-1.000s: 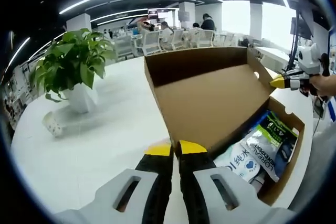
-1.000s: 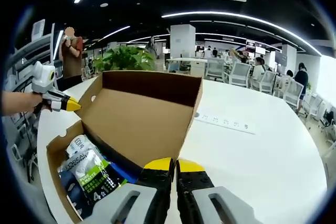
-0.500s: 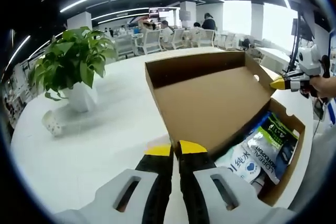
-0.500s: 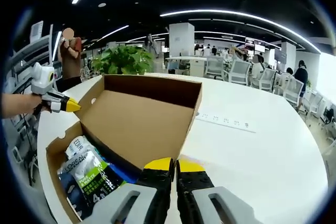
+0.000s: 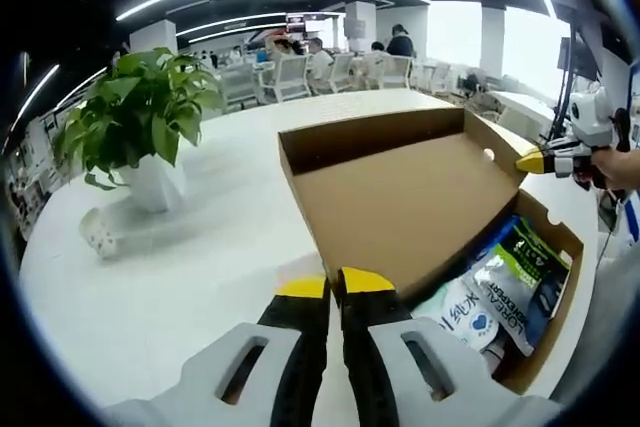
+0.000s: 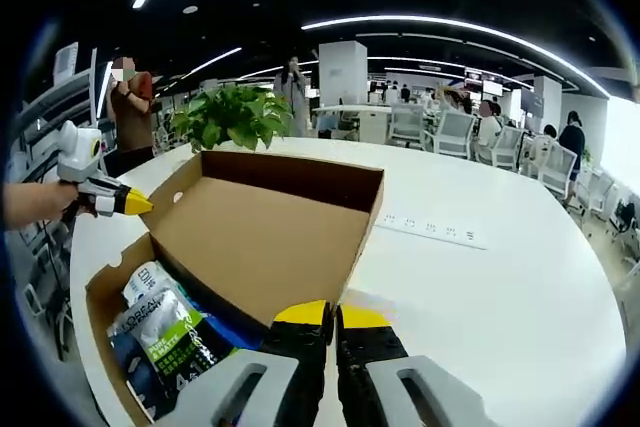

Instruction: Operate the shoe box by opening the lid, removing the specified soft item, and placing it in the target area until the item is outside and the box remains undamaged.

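Observation:
The brown cardboard shoe box (image 5: 561,238) stands open on the white table, its lid (image 5: 400,197) swung back and lying low. Inside are soft packets: a green and dark one (image 5: 522,265) and a white and blue one (image 5: 458,309). My left gripper (image 5: 335,284) is shut, with its yellow tips just short of the lid's near corner and nothing between them. In the right gripper view the lid (image 6: 262,232) and box (image 6: 99,297) show from the other side, with the packets (image 6: 172,332) at lower left. My right gripper (image 6: 332,314) is shut at the lid's edge. The right gripper (image 5: 533,158) also shows beside the lid's side flap.
A potted plant (image 5: 140,127) in a white pot stands on the round white table (image 5: 200,267), with a small white object (image 5: 98,237) beside it. A power strip (image 6: 430,232) lies on the table beyond the lid. Office chairs and people are in the background, and one person (image 6: 125,107) stands close by.
The lid has tilted further back and now lies lower and flatter. Both grippers stay shut in about the same places.

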Action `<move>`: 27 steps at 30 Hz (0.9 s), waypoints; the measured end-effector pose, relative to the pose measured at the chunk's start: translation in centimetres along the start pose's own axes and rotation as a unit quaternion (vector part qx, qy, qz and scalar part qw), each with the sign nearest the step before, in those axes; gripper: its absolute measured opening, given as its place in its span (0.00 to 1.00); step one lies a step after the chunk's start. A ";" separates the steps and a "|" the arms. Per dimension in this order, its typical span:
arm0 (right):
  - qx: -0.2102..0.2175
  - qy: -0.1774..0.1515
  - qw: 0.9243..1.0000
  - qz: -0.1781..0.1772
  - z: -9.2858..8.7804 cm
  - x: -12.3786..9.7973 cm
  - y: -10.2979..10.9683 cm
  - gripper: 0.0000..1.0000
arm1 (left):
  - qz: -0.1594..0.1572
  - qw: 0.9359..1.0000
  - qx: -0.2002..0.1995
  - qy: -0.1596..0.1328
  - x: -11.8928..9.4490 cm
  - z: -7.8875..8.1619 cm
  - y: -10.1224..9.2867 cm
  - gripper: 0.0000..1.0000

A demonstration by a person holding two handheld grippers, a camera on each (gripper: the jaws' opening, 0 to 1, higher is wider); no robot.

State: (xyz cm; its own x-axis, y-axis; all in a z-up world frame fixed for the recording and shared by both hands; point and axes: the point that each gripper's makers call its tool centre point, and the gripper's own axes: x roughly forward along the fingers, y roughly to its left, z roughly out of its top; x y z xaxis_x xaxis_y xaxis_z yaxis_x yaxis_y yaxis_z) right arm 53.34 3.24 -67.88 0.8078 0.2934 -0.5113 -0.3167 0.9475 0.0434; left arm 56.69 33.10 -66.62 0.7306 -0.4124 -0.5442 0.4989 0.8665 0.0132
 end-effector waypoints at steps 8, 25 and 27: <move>0.005 0.005 1.000 -0.001 0.0 0.3 0.0 0.00 | 0.000 1.000 -0.005 0.006 0.3 0.0 0.2 0.02; 0.010 0.018 1.000 -0.004 -0.3 0.9 -0.2 0.00 | 0.003 1.000 -0.010 0.017 1.0 0.0 0.4 0.02; 0.012 0.021 1.000 -0.004 -0.3 1.0 -0.3 0.00 | 0.004 1.000 -0.012 0.019 1.1 0.0 0.4 0.02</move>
State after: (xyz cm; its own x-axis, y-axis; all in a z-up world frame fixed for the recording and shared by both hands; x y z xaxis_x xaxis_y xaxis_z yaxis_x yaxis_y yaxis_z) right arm 54.06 3.23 -68.69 0.7888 0.2802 -0.5471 -0.2977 0.9529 0.0589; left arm 57.68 33.03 -67.24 0.7156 -0.3945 -0.5765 0.4818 0.8763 -0.0015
